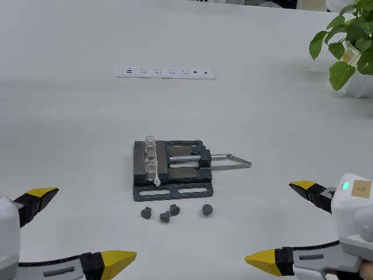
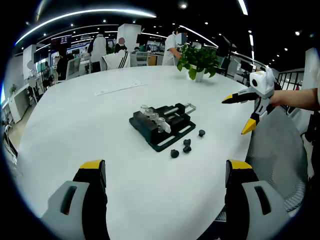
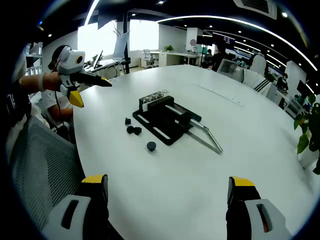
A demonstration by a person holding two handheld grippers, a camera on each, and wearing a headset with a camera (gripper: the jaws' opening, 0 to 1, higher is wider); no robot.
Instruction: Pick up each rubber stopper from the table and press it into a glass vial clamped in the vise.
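A dark vise (image 1: 172,169) sits mid-table with a row of clear glass vials (image 1: 151,157) clamped upright at its left end. Several grey rubber stoppers lie loose just in front of it: a cluster (image 1: 165,216) and one apart to the right (image 1: 207,209). My left gripper (image 1: 81,226) hovers open at the near left, and my right gripper (image 1: 281,221) hovers open at the near right, both well short of the stoppers and holding nothing. The left gripper view shows the vise (image 2: 162,122) and stoppers (image 2: 186,146) ahead of its jaws. The right gripper view shows the vise (image 3: 167,117) and nearest stopper (image 3: 151,146).
The vise's metal handle (image 1: 233,158) sticks out to the right. A white power strip (image 1: 165,72) lies farther back. A potted plant (image 1: 347,46) stands at the far right. White tabletop spreads around the vise. A mesh chair (image 3: 35,165) sits at the table edge.
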